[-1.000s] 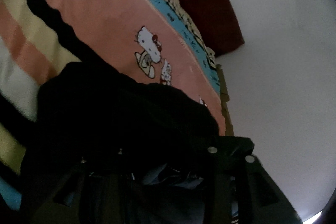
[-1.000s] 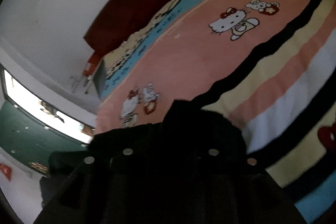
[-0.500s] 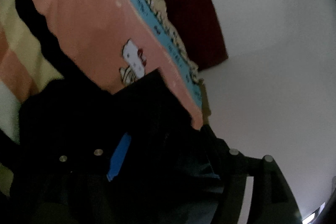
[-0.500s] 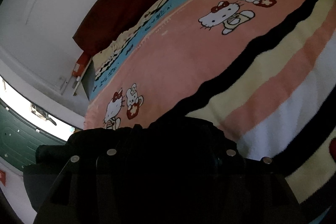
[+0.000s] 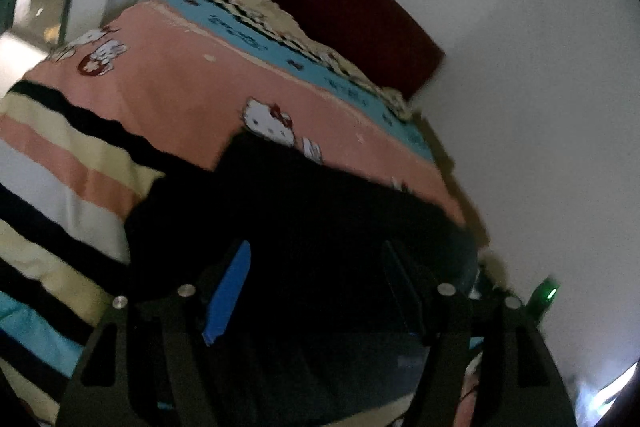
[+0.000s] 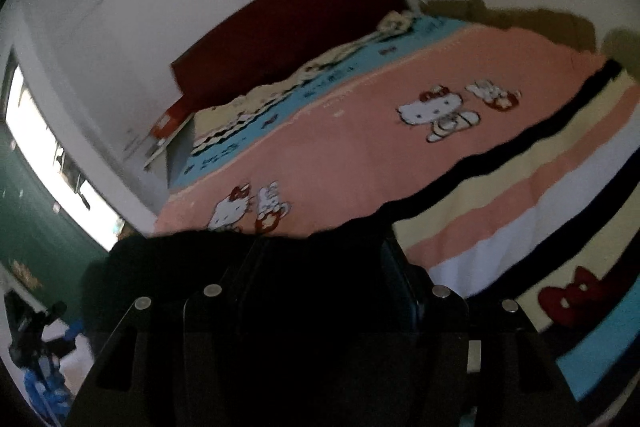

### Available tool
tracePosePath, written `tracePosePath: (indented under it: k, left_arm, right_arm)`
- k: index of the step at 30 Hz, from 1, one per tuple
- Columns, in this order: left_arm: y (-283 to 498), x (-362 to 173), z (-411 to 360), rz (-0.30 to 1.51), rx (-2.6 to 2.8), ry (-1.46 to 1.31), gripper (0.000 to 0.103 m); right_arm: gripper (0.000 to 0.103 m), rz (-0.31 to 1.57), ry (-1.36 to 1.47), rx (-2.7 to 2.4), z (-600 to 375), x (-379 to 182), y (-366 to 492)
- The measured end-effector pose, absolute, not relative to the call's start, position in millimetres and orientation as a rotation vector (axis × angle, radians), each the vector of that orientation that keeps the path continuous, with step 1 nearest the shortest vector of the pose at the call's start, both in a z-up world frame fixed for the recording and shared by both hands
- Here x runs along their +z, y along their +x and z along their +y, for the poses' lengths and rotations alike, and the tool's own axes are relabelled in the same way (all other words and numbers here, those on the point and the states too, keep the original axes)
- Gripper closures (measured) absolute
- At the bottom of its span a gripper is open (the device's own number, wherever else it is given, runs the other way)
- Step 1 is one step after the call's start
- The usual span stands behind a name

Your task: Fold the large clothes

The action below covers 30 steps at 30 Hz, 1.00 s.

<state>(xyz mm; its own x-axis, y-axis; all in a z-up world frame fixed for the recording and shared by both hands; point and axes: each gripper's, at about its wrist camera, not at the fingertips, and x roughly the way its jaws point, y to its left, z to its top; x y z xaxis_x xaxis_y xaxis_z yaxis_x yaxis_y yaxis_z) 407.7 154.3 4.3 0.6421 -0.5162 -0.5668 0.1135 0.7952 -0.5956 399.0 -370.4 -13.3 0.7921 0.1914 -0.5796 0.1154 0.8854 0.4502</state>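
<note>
On blanket, black garment, tongs spread

Dim room, strong fisheye bend, soft blur in both views.

Daylight enters from a bright window at the left of the right wrist view, and it is overexposed there. The white wall looks grey and flat. The black garment and both claws are so dark that no detail shows in them. The blanket print is smeared by motion blur. Straight lines curve near the edges, and the corners are black.
</note>
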Motion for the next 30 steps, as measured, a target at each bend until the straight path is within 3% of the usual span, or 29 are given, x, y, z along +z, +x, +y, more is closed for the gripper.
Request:
tracePosePath:
  k: [12, 23, 30]
  left_arm:
    - [388, -12, 32, 0.823, -0.478, -0.233, 0.036]
    - [503, -29, -11, 0.930, -0.334, -0.085, 0.035]
    - [566, -57, -17, 0.995, -0.290, -0.052, 0.023]
  right_arm:
    - [0.046, 0.721, 0.209, 0.224, -274, -23, 367]
    - [0.044, 0.844, 0.093, 0.184, -257, -40, 466]
    - [0.034, 0.937, 0.179, 0.161, -273, -65, 525]
